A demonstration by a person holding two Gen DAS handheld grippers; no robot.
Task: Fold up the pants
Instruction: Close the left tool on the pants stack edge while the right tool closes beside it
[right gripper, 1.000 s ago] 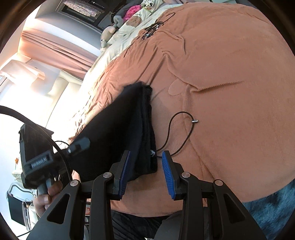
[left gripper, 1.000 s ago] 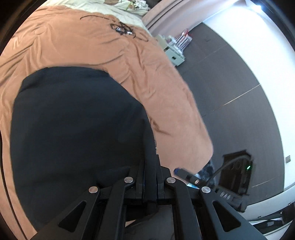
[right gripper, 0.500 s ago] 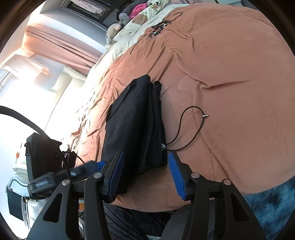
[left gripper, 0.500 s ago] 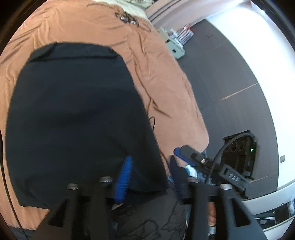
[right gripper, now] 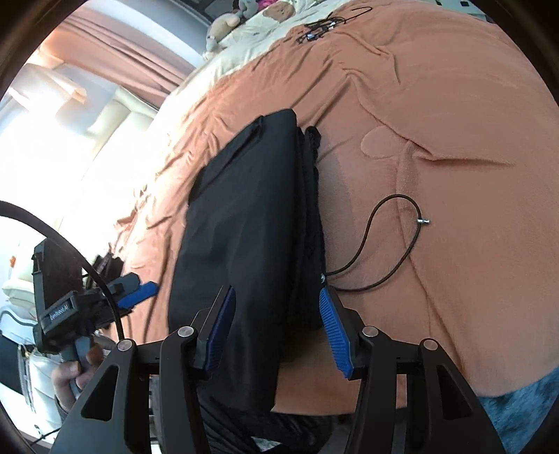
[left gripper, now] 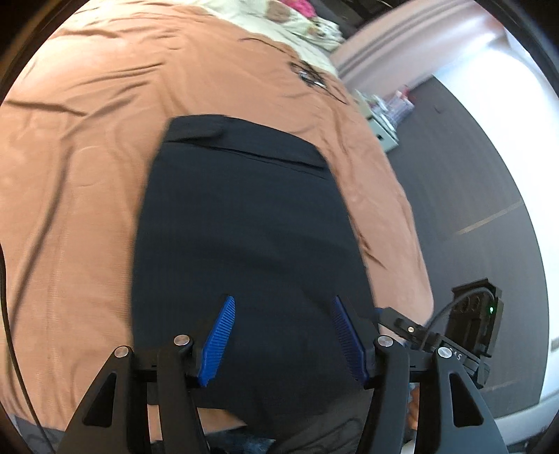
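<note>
Folded black fabric pants (left gripper: 241, 223) flat on rumpled orange-brown bedspread (left gripper: 87, 167), near its front edge. Thin black drawstring cord (right gripper: 384, 241) looping out from pants onto bedspread. Left gripper (left gripper: 281, 340) over near end of pants, blue pads apart, gripping nothing. Right gripper (right gripper: 276, 330) jaws closing, pants edge between, pads not pressing. Soft toys (right gripper: 223, 29) at far end.

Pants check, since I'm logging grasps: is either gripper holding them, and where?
Neither. The left gripper stands open and the right gripper, jaws closing, touches nothing; the folded pants lie free on the bedspread.
</note>
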